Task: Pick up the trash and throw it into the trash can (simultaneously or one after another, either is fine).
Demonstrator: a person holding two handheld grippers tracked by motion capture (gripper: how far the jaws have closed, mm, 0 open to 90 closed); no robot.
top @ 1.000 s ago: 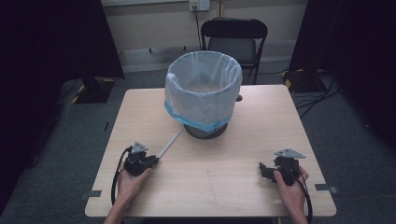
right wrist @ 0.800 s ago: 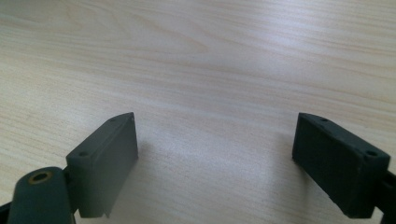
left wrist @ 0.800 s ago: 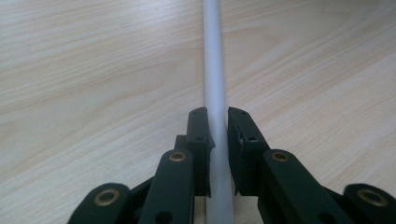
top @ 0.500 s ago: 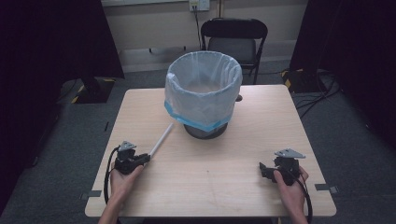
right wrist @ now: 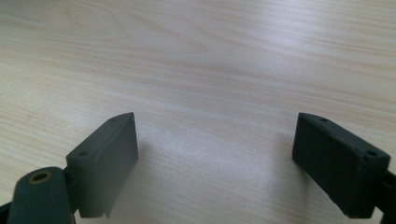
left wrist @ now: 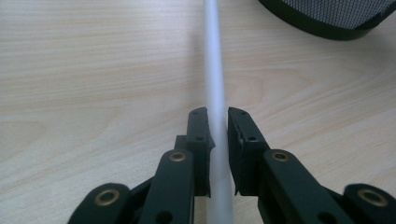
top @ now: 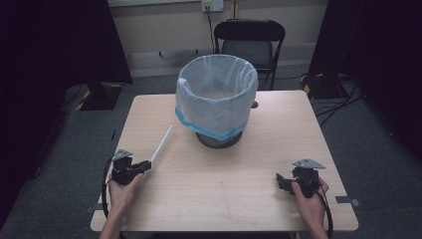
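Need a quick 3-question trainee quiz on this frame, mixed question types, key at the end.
1. True or false: the right gripper holds something between its jaws.
2. What is the left gripper clamped on? A) a blue cloth B) a thin white rod C) a cable
3. Fill in: the mesh bin on the table is lined with a pale ____ that has a blue band.

Key: 1. False, its jaws stand wide apart over bare wood. 2. B. 3. bag.
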